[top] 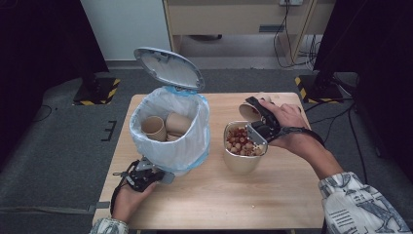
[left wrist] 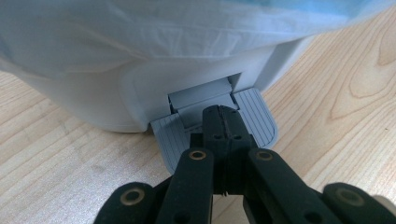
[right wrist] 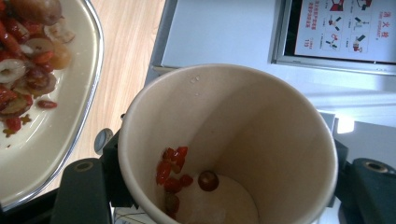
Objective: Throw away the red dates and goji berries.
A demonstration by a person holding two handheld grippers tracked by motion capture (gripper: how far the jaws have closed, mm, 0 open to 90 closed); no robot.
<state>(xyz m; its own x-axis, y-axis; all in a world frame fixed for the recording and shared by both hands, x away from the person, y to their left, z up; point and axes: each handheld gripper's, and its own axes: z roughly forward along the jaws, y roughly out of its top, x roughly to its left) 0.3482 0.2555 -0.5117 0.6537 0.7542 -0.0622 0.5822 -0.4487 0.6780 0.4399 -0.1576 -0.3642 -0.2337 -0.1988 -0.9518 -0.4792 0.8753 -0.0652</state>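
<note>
While the closed left gripper [left wrist: 223, 122] presses the bin pedal [left wrist: 254, 119], the right gripper [top: 257, 117] clasps a paper cup [right wrist: 243, 140] over the bowl [top: 241, 163]; emptying its dregs likely comes next.

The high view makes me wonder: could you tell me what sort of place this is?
Probably an indoor recording or lab space: a small wooden table stands on grey carpet, with hazard-striped stand bases and loose cables on the floor behind it.

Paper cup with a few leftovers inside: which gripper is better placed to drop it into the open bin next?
The right gripper. It already holds the paper cup beside the bowl. The left gripper, jaws shut, presses the bin's pedal, which seems to keep the lid up.
</note>
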